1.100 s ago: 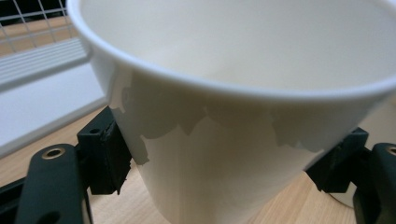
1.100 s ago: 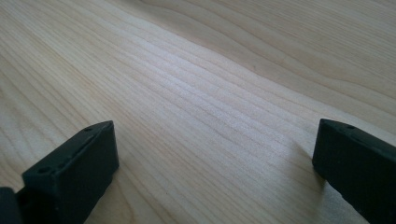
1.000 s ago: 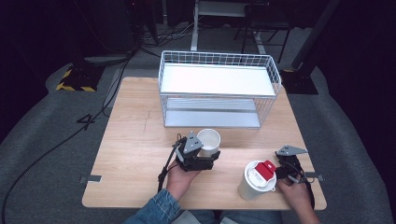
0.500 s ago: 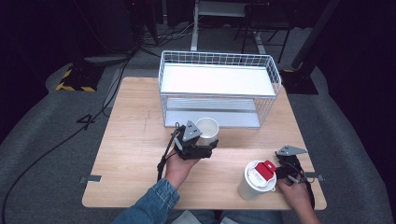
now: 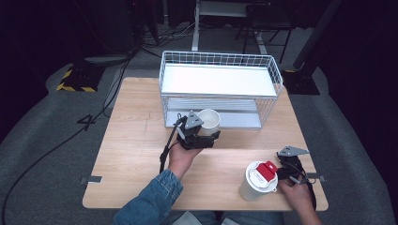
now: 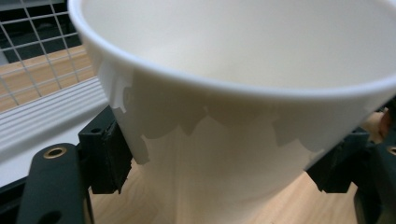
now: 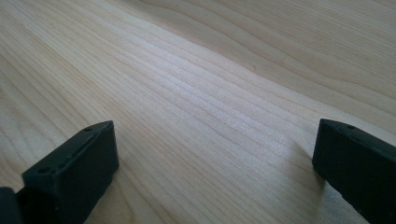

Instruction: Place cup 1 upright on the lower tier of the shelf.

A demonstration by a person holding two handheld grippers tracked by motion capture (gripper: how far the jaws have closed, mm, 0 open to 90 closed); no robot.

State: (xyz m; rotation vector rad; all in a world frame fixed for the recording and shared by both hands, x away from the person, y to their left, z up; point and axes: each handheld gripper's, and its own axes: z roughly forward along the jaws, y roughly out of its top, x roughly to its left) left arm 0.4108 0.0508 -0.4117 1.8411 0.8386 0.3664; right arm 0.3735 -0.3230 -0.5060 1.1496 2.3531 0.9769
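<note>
Evidently the left gripper (image 5: 209, 136) clamps the white cup (image 5: 209, 121) low, leaving its mouth upright beside the wire rack (image 5: 220, 84); the right gripper (image 7: 212, 172) rests wide apart, idle.

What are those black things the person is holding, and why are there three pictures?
They are grippers, hand-held pincers with two jaws. One camera looks down from above; one more rides on each gripper. The left gripper is squeezing an empty white cup near a white wire rack on the wooden table. Its own camera sees that cup very close. The right gripper is open, jaws apart over bare wood, next to a bigger white cup with a red-and-white lid.
</note>
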